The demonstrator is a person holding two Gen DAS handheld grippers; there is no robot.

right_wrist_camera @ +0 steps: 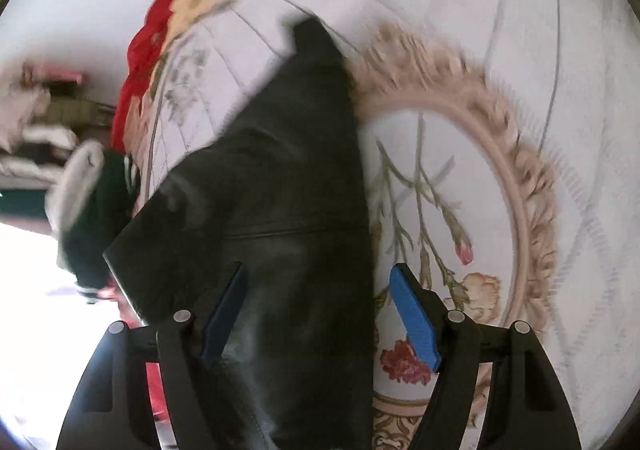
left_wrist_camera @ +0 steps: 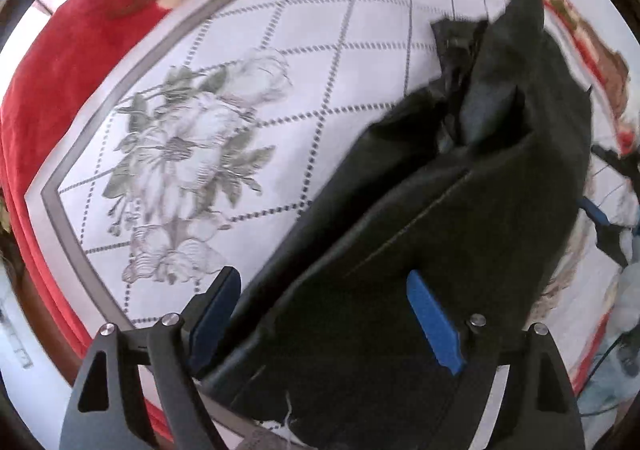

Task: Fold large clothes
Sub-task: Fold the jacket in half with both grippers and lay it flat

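A large black garment (left_wrist_camera: 460,186) lies in folds on a white flowered bedspread (left_wrist_camera: 256,98). My left gripper (left_wrist_camera: 324,286) is open, its blue-padded fingers (left_wrist_camera: 434,326) standing either side of the garment's near edge, not closed on it. In the right wrist view the same black garment (right_wrist_camera: 280,210) runs away from me as a long dark strip. My right gripper (right_wrist_camera: 320,286) is open over its near end, with the cloth between the blue fingers (right_wrist_camera: 414,318). The right wrist view is blurred by motion.
A red flowered blanket (left_wrist_camera: 76,82) borders the bedspread at the left. The right gripper (left_wrist_camera: 604,206) shows at the right edge of the left wrist view. A person's dark-sleeved arm (right_wrist_camera: 96,218) and blurred clutter (right_wrist_camera: 36,122) are at the left.
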